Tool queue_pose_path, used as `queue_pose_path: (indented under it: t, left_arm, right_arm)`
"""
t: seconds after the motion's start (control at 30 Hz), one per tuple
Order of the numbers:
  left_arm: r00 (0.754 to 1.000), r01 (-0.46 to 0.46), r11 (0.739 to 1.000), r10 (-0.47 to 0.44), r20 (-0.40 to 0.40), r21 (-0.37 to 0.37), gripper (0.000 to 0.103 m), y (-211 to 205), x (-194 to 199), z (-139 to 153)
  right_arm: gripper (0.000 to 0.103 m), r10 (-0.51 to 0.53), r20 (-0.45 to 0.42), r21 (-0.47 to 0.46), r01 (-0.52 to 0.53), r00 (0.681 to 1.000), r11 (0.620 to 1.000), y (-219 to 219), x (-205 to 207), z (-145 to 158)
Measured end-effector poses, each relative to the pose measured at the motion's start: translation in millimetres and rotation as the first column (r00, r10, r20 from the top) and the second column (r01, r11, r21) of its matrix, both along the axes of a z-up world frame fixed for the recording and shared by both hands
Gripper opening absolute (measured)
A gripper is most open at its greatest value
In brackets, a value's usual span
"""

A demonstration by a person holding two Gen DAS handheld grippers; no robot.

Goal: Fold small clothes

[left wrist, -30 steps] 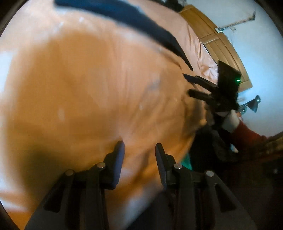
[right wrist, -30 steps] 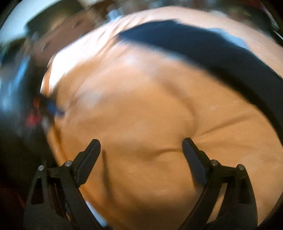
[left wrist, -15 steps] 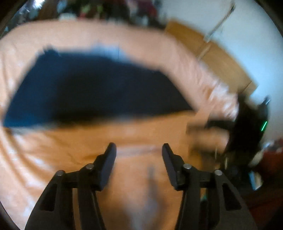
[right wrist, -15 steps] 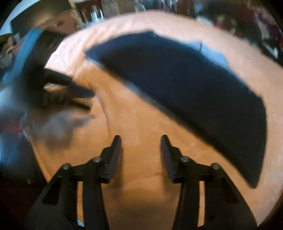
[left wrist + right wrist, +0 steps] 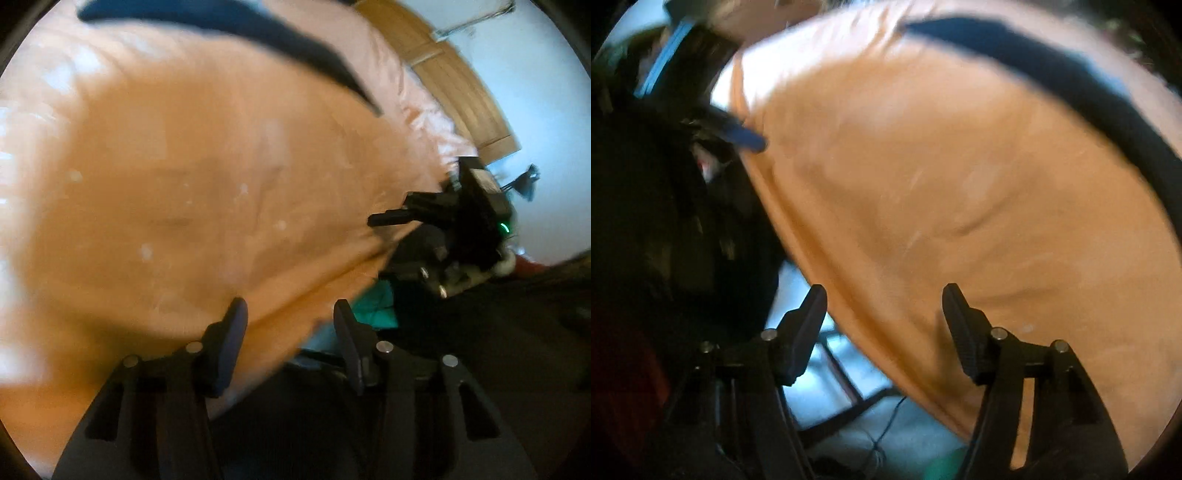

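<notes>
A dark navy garment (image 5: pixel 236 22) lies flat at the far side of an orange bed sheet (image 5: pixel 184 177); the right wrist view shows the navy garment (image 5: pixel 1052 70) as a dark band at the upper right. My left gripper (image 5: pixel 290 314) hovers open over the near edge of the bed, nothing between its fingers. My right gripper (image 5: pixel 884 299) is open too, at the bed's edge, holding nothing. The left wrist view catches the right gripper (image 5: pixel 391 212) at the right, off the sheet's edge. Both views are blurred by motion.
A wooden headboard (image 5: pixel 454 74) and pale blue wall (image 5: pixel 535 92) stand at the upper right. Below the bed edge lie teal cloth (image 5: pixel 376 306), a pale floor with a cable (image 5: pixel 882 424) and dark clutter at the left (image 5: pixel 665 221).
Both grippers have drawn back from the garment toward the near bed edge. The navy garment now sits far off at the top of both views. The right gripper's jaws have widened slightly.
</notes>
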State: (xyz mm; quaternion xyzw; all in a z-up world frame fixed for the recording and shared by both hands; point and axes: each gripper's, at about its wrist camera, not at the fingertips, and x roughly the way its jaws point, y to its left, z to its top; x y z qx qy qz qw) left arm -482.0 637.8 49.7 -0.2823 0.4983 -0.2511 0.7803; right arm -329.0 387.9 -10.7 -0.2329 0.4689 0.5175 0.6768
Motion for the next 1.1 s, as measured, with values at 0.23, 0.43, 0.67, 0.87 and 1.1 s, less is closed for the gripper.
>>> queue_pose_path:
  t: [0.23,0.43,0.67,0.87,1.1]
  left_arm:
    - [0.844,-0.459,0.86,0.501,0.194,-0.225,0.077,88.6,60.4,41.9]
    - [0.781,-0.611,0.784,0.62,0.08,-0.109,0.073,111.7,135.0,-9.7]
    - [0.672,-0.732,0.671,0.74,0.035,-0.116,0.073,137.1,146.1,-34.2]
    - [0.624,-0.771,0.62,0.781,0.02,-0.147,0.073,149.2,167.9,-41.8]
    - [0.595,-0.789,0.595,0.802,0.053,-0.155,0.075,152.0,195.9,-48.6]
  right_arm:
    - [0.081,-0.35,0.062,0.165,0.336,0.935,0.927,-27.0,103.0,26.7]
    - [0.081,-0.44,-0.028,0.163,0.438,0.898,0.884,-52.6,115.1,-2.7]
    - [0.082,-0.445,-0.048,0.153,0.446,0.894,0.882,-73.0,122.4,-13.7]
    - [0.087,-0.441,-0.042,0.152,0.442,0.897,0.884,-66.4,128.9,-17.7]
    - [0.087,-0.454,-0.015,0.175,0.449,0.891,0.876,-68.2,129.0,-13.7]
